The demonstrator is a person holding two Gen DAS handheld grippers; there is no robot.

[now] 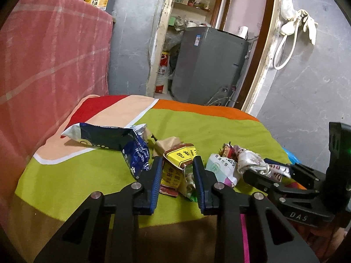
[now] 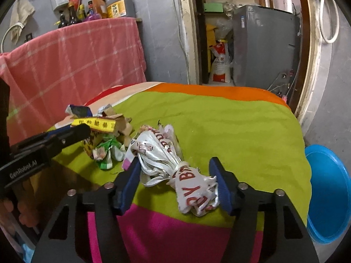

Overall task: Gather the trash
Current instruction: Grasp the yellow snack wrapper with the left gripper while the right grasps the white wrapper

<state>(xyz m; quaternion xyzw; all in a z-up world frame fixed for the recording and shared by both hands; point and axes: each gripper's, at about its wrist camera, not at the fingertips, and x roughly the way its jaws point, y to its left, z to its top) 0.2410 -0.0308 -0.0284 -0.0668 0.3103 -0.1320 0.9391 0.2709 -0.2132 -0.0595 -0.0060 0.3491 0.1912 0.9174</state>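
Note:
Trash lies in a heap on a bright patchwork cloth [image 1: 219, 127]. My left gripper [image 1: 177, 160] has its blue pads against both sides of a crumpled yellow wrapper [image 1: 177, 162], shut on it. A dark blue snack bag [image 1: 105, 138] lies to its left and a white-green packet [image 1: 219, 168] to its right. My right gripper [image 2: 175, 160] is shut on a crumpled white wrapper with red letters [image 2: 188, 179], which lies slantwise between the pads and touches both. The left wrist view shows the right gripper [image 1: 263, 167] at the heap's right end.
A blue plastic basin [image 2: 329, 192] sits low beyond the cloth's right edge. A pink plaid cloth [image 1: 43, 65] covers a raised surface on the left, with bottles on top. A grey appliance [image 1: 208, 65] stands in the doorway behind. Brown paper scraps [image 1: 169, 142] lie in the heap.

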